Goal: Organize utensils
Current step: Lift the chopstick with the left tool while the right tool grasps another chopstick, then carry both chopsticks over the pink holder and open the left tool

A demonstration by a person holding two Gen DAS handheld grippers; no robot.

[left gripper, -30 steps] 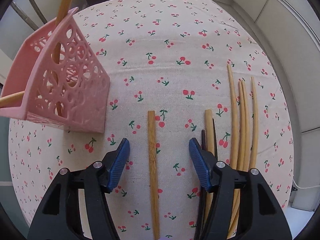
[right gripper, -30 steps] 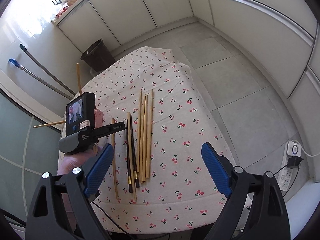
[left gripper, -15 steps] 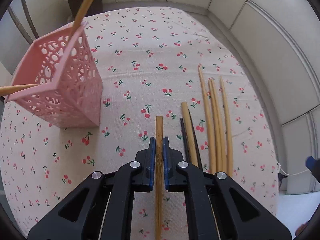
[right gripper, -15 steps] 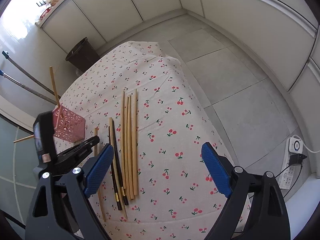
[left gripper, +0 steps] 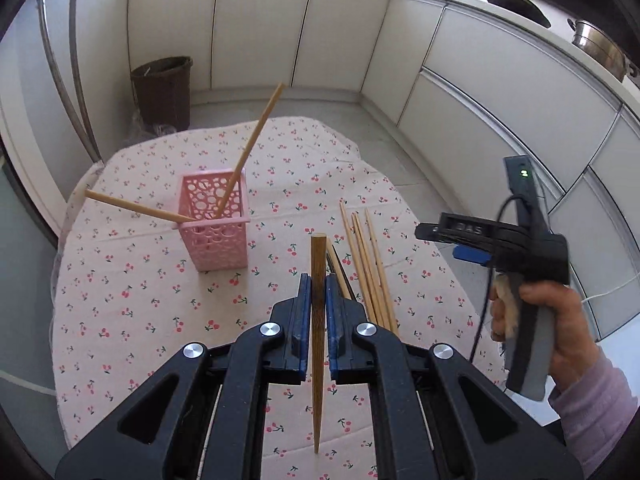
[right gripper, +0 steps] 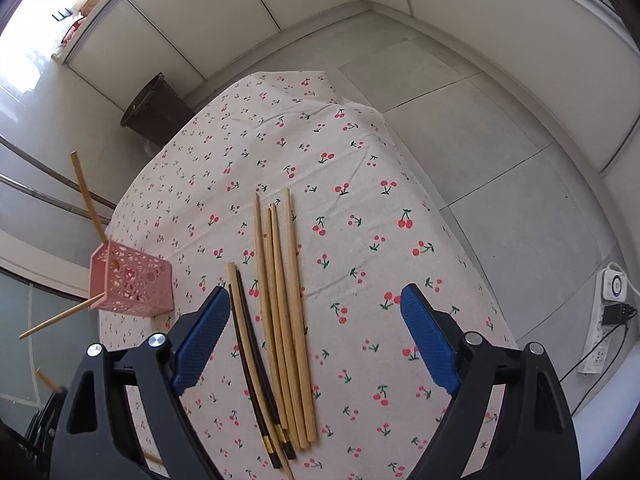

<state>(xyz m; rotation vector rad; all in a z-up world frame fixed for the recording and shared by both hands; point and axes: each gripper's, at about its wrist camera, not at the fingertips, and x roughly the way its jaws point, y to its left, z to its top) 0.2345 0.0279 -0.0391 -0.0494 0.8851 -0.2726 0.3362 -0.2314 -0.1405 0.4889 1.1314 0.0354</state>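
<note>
We see the left hand-held gripper (left gripper: 315, 304) clamped on a bamboo chopstick (left gripper: 318, 320) above the worktop (left gripper: 120, 312). The right hand-held gripper (right gripper: 314, 340), jaws wide and just closing a little, grips nothing over the loose chopsticks (right gripper: 280, 312). Left stands the pink basket (left gripper: 214, 220), holding two sticks.

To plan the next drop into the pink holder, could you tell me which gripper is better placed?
Left, probably: the left gripper already clamps a chopstick lifted near the pink holder; the right gripper is open and empty.
</note>
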